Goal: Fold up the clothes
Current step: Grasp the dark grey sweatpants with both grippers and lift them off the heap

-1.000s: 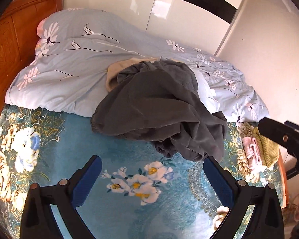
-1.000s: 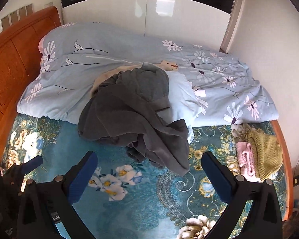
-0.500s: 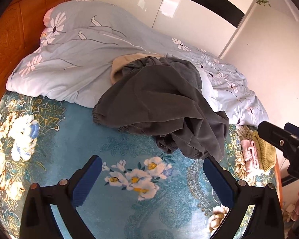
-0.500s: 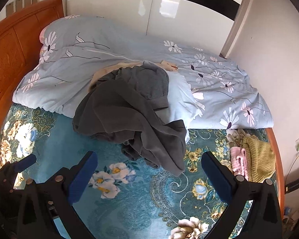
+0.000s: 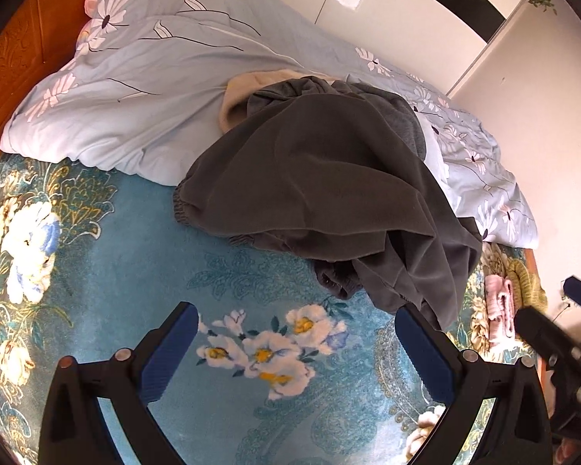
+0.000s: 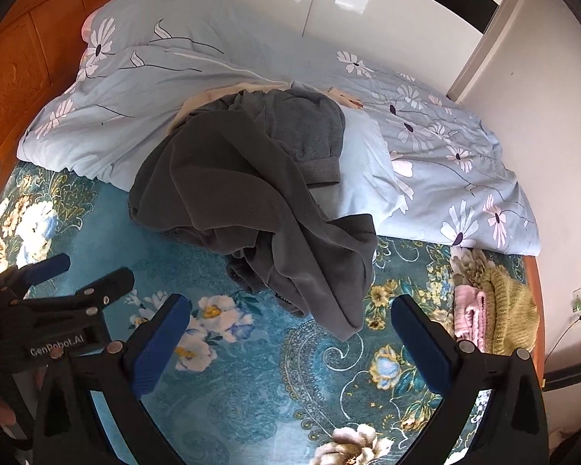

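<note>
While both grippers hover above the teal floral bedspread [image 6: 251,368], the left gripper [image 5: 296,348] and right gripper [image 6: 290,333] spread wide and empty, the crumpled dark grey garment [image 6: 251,201] lies mid-frame, draped off the pale blue duvet [image 6: 445,147].

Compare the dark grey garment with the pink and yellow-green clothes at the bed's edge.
The dark grey garment is crumpled and sprawls from the duvet onto the teal bedspread; the pink and yellow-green clothes sit in a compact pile. The first looks much bigger and darker. Neither is held by a gripper.
</note>
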`<state>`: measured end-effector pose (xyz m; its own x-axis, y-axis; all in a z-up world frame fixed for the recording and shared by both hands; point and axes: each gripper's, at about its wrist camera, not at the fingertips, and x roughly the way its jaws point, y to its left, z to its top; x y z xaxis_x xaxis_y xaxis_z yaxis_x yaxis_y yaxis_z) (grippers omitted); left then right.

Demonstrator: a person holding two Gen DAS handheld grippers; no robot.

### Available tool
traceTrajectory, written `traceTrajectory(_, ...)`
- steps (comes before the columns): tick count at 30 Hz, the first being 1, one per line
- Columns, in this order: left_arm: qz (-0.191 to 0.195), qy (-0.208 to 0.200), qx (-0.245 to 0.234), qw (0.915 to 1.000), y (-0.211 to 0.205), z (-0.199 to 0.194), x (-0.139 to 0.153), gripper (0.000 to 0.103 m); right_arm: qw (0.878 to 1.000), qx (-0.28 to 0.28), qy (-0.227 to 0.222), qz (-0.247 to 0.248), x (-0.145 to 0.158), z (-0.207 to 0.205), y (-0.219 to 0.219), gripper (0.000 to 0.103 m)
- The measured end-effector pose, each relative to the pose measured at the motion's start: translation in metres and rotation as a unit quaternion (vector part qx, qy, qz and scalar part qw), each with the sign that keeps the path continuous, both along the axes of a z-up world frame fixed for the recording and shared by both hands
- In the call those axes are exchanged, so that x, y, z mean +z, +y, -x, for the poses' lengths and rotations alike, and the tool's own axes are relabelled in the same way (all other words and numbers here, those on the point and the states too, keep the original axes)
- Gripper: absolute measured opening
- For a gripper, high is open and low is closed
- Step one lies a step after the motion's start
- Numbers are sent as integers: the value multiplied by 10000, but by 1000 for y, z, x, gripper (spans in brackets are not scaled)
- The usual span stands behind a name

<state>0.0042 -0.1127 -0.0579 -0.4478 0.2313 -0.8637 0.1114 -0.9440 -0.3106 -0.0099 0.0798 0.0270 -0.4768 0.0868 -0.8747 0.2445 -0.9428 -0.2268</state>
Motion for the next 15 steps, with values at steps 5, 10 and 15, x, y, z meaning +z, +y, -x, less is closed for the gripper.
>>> traceTrajectory(5, -76, -77, -215, 9997, 0, 39, -15, 103, 9996, -88, -253, -45, -21, 14, 7, 103)
traceTrajectory(10, 136, 126, -416, 9990, 3, 99, -8, 103, 9984, -267, -497, 2, -39, 24, 15, 103)
traceTrajectory(15, 472, 337, -625, 9964, 12, 156, -3, 103, 9974, -345, -636, -27, -48, 29, 21, 103)
